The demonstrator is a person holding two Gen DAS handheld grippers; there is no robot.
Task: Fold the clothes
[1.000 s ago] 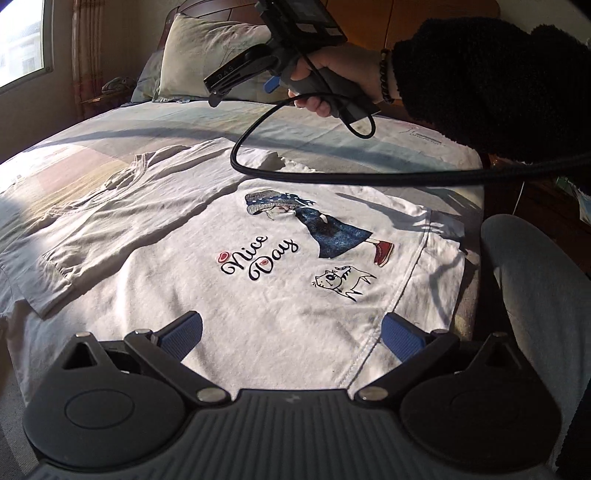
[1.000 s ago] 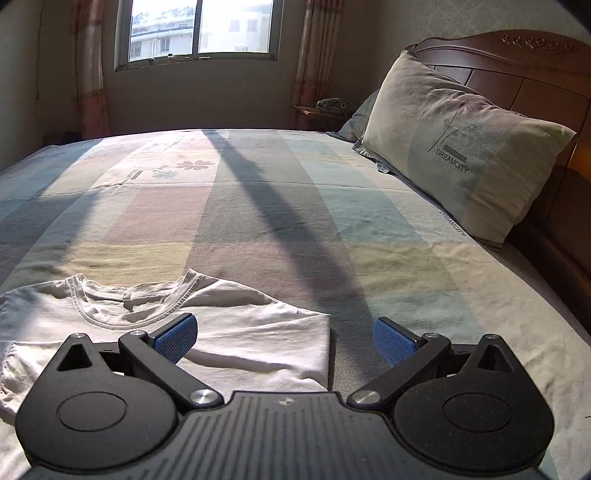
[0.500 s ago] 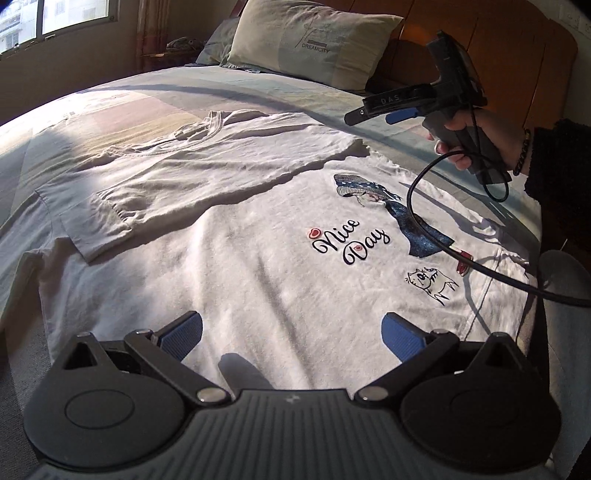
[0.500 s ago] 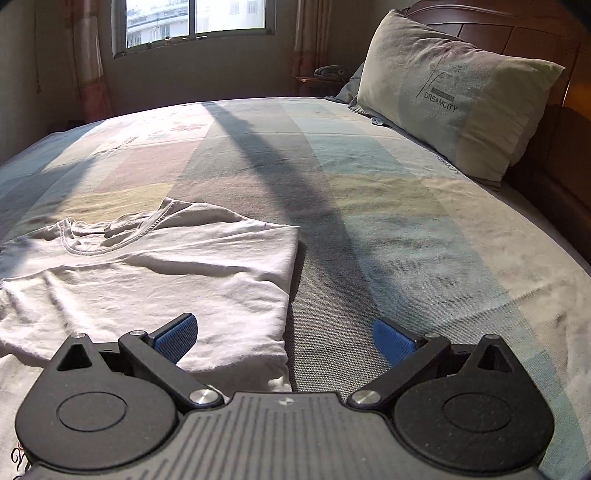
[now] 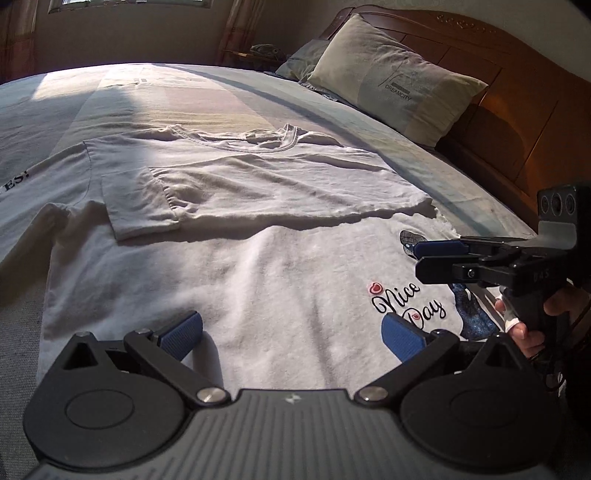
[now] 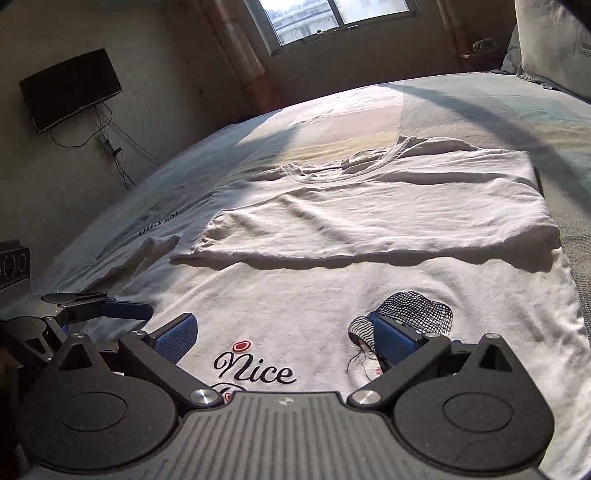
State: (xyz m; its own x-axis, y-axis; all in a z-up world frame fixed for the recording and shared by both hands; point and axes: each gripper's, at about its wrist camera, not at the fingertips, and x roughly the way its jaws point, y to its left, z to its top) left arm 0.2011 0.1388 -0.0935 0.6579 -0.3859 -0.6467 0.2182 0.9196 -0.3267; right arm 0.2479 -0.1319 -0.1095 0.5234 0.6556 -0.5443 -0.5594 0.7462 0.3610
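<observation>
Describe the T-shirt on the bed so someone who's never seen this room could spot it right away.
Start at the wooden headboard with its pillow, then look down the striped bed toward the near edge. The T-shirt lies there, its upper part folded over. It is white, unlike the pastel sheet, and has a cursive "Nice Day" print beside a cartoon figure.

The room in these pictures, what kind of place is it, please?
Most likely a bedroom in a home. A white T-shirt lies spread on a made bed, a pillow leans against a wooden headboard, and a curtained window and a wall-mounted screen show beyond.
</observation>
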